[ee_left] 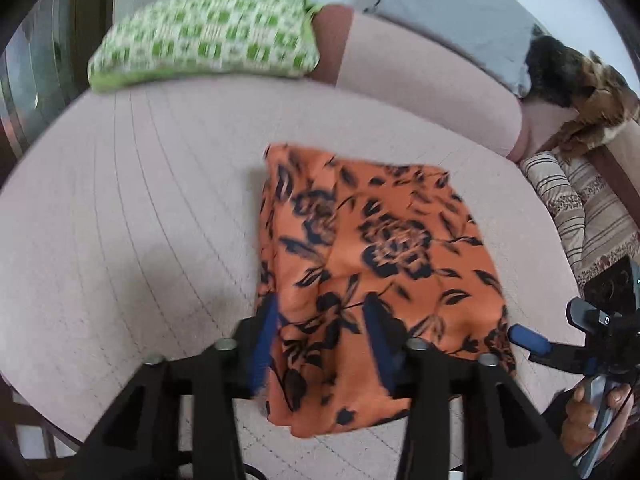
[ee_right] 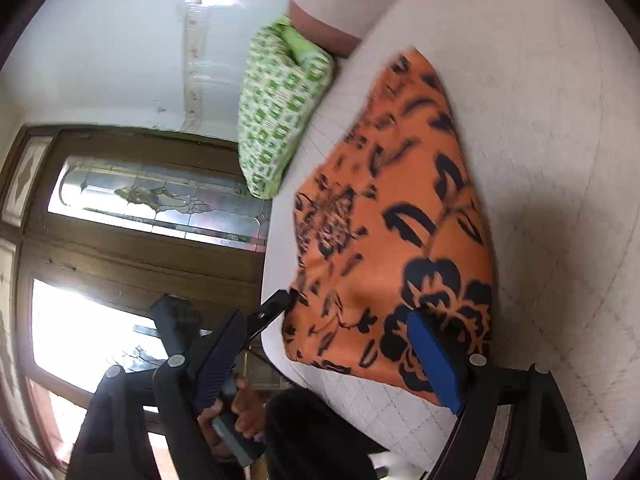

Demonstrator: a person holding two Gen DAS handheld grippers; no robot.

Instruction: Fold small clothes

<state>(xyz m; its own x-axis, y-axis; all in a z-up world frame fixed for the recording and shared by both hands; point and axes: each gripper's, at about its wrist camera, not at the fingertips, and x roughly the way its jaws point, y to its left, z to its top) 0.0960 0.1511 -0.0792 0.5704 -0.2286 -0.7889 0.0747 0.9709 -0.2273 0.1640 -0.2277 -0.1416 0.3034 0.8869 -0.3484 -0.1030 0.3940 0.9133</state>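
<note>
The orange flowered cloth (ee_left: 372,264) lies folded on the pink sofa seat (ee_left: 140,216), near the green pillow (ee_left: 208,32). The left gripper (ee_left: 320,344) hangs over its near edge, jaws apart, holding nothing. The right gripper (ee_right: 332,364) is wide open beside it. Grab both near corners evenly, then fold slowly.

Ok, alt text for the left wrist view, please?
An orange floral cloth lies folded on a pale quilted sofa seat, the left gripper open over its near edge. A green checked cushion sits behind.

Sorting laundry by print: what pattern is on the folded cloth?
The cloth is orange with dark navy-black flowers and leaves, clearest in the left wrist view.
</note>
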